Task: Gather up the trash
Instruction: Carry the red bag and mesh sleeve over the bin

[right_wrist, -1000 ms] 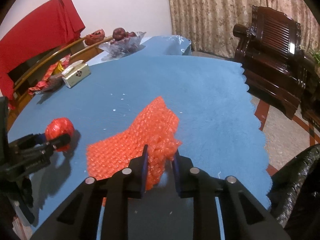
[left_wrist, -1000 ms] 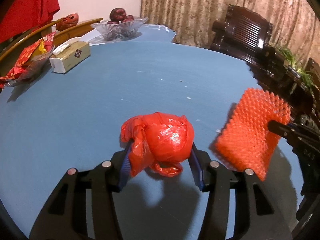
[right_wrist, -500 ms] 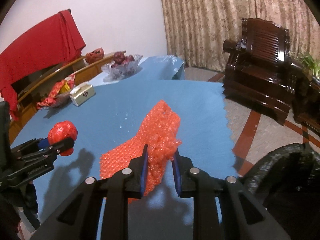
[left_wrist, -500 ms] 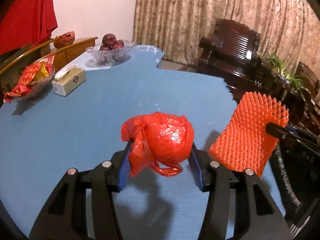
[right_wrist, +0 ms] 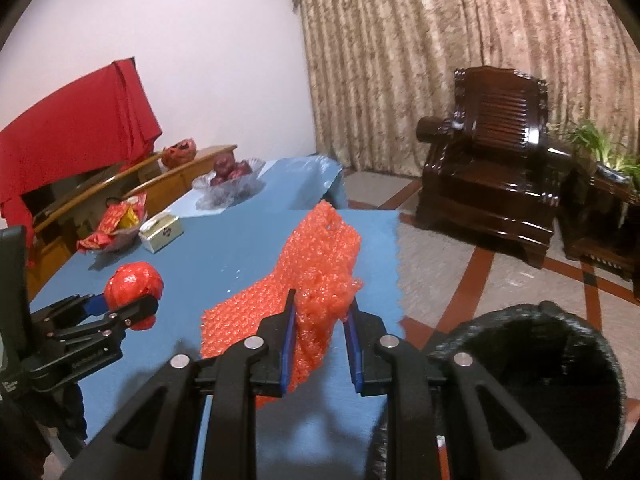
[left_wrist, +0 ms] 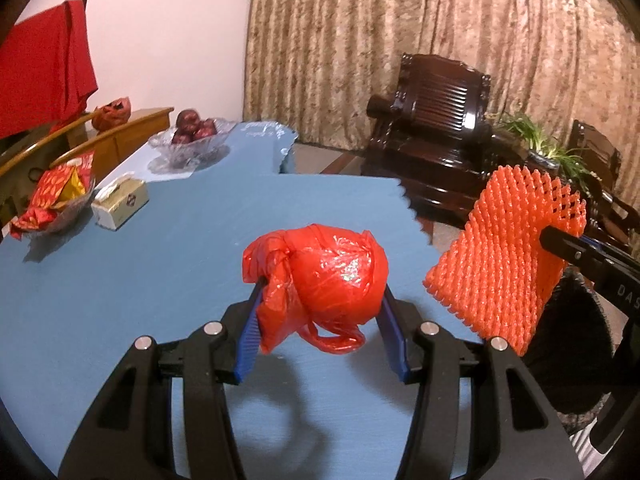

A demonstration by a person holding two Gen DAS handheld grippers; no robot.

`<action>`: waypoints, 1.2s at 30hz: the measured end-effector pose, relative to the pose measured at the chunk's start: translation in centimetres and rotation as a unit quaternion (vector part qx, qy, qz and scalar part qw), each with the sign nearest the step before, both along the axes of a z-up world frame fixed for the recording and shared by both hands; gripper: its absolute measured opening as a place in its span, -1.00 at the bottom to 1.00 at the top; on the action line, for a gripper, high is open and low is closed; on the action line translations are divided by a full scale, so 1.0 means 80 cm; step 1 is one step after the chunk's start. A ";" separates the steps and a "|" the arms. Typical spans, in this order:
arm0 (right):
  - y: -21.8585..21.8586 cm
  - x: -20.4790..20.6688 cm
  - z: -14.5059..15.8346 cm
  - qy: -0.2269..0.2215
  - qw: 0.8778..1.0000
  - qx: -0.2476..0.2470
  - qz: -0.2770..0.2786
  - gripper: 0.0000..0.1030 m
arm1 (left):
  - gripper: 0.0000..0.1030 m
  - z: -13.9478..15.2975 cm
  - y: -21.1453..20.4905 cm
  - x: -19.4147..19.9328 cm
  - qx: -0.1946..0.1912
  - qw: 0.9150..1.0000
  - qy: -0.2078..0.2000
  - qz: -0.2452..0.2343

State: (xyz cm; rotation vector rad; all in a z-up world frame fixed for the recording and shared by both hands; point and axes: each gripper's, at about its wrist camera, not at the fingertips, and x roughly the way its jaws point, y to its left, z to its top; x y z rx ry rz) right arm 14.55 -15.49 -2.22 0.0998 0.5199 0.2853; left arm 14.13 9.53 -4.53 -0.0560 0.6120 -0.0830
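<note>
My left gripper (left_wrist: 320, 300) is shut on a knotted red plastic bag (left_wrist: 320, 276) and holds it up above the blue table (left_wrist: 160, 256); the bag also shows in the right wrist view (right_wrist: 134, 284). My right gripper (right_wrist: 322, 312) is shut on an orange bubble-wrap sheet (right_wrist: 316, 264), lifted off the table near its right edge; the sheet also shows in the left wrist view (left_wrist: 504, 256). A black trash bin (right_wrist: 532, 360) stands on the floor below and right of the table edge, and shows in the left wrist view (left_wrist: 576, 344).
On the table's far left are a tissue box (left_wrist: 120, 204), a glass dish of red snack packets (left_wrist: 56, 200) and a glass bowl of red fruit (left_wrist: 192, 136). A dark wooden armchair (right_wrist: 496, 168) and plants stand across the floor.
Both grippers have risen and pulled back towards the table's right edge with their loads. The black bin has come into view beside the right gripper.
</note>
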 end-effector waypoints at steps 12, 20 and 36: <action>-0.085 -0.057 0.014 -0.023 0.998 -0.006 -0.063 -0.58 | -0.02 0.033 -0.093 -0.028 -0.006 0.997 -0.038 -0.065; -0.152 -0.084 0.004 -0.016 0.991 -0.014 -0.131 -0.58 | -0.01 0.019 -0.175 -0.038 -0.010 0.989 -0.034 -0.141; -0.239 -0.108 -0.048 0.029 0.977 -0.041 -0.209 -0.58 | 0.02 -0.036 -0.289 -0.026 -0.006 0.972 -0.005 -0.234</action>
